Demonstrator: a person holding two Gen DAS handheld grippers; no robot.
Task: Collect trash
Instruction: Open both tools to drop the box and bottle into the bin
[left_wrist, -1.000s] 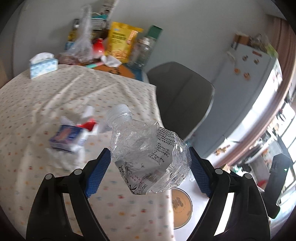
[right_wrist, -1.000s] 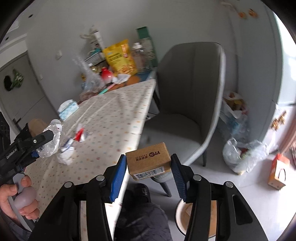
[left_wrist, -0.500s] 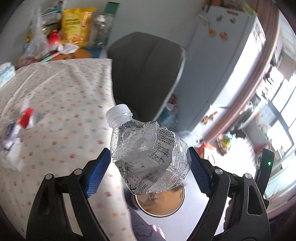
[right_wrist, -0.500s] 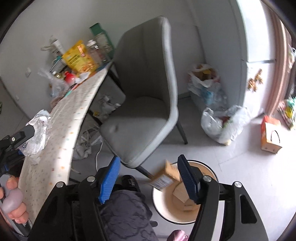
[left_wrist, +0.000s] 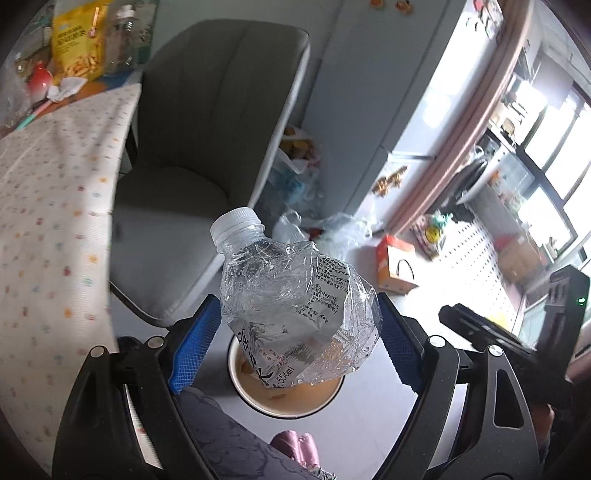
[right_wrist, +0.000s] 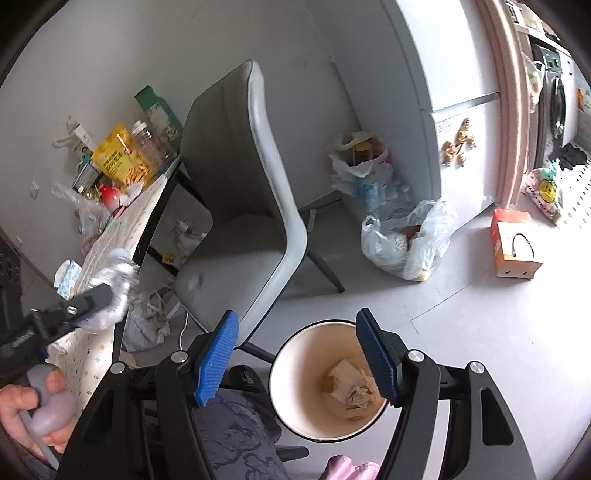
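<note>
Grey padded chair (right_wrist: 255, 206) centre of room, pulled up beside bench (left_wrist: 48, 192) under dotted cloth. Plain white wall (right_wrist: 155, 48) behind chair. White fridge (right_wrist: 454, 110) with magnets right of chair; filled plastic bags (right_wrist: 402, 236) on pale grey floor (right_wrist: 480, 325) between them. Orange carton (right_wrist: 513, 247) right of bags. Bright windows (left_wrist: 546, 162) far right of chair, daylight washing floor.

grey chair (right_wrist: 255, 206): centre, 12 o'clock of frame middle | table with dotted cloth (left_wrist: 48, 206): 9 o'clock | yellow snack bag (right_wrist: 120, 160): 10 o'clock on table | plastic bags (right_wrist: 406, 240): 3 o'clock of chair, contents unclear | orange carton (right_wrist: 515, 245): 3 o'clock on floor
</note>
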